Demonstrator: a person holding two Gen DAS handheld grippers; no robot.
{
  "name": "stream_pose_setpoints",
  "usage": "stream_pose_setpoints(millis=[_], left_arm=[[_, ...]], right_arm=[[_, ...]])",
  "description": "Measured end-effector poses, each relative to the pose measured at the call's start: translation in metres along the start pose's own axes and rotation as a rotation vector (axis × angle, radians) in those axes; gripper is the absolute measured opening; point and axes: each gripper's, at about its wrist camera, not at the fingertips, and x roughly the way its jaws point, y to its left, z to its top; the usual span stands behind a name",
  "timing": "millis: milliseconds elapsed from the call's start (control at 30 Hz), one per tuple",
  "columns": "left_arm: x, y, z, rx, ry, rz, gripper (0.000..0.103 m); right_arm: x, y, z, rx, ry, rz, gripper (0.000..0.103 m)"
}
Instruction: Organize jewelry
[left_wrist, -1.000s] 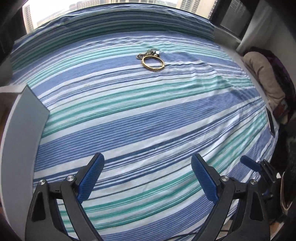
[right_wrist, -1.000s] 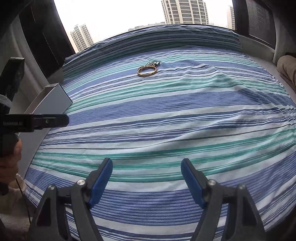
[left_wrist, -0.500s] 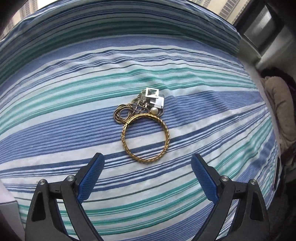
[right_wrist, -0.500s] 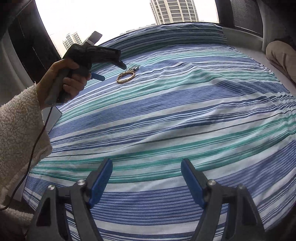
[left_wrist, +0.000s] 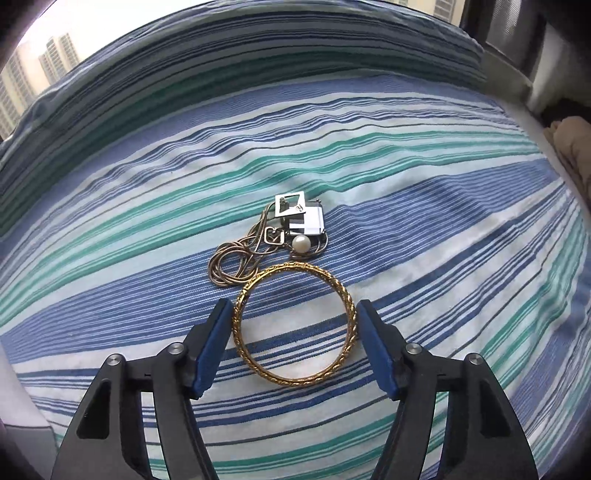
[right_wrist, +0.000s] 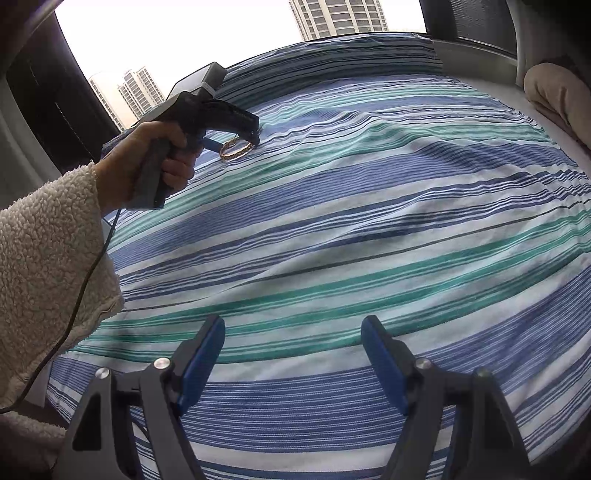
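Striped bed sheet (left_wrist: 424, 236) carried gold bangle (left_wrist: 295, 323), touching tangled chain (left_wrist: 236, 262) with pendants (left_wrist: 299, 221).

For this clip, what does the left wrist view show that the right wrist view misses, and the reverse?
Only the left wrist view shows the chain necklace, the square pendants and the pearl piled just beyond the gold bangle, and the left gripper with a blue pad at each side of the bangle, not yet closed.

Only the right wrist view shows the hand holding the left gripper, the fleece sleeve, and the right gripper open over bare sheet.

Both show the bangle, the striped sheet and the towers outside.
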Motion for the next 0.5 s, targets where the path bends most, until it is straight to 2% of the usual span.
stream_pose_setpoints(millis=[200, 333, 500], left_arm=[[-0.052, 0.038, -0.052, 0.008, 0.020, -0.044, 0.069], [-0.083, 0.070, -0.108, 0.018, 0.056, -0.010, 0.069], [-0.099, 0.110, -0.176, -0.058, 0.091, 0.009, 0.069]], right_arm=[[-0.001, 0.000, 0.007, 0.000, -0.014, 0.002, 0.078], [0.000, 0.008, 0.013, -0.015, -0.018, 0.010, 0.078], [-0.002, 0.029, 0.012, -0.056, -0.010, 0.022, 0.078]])
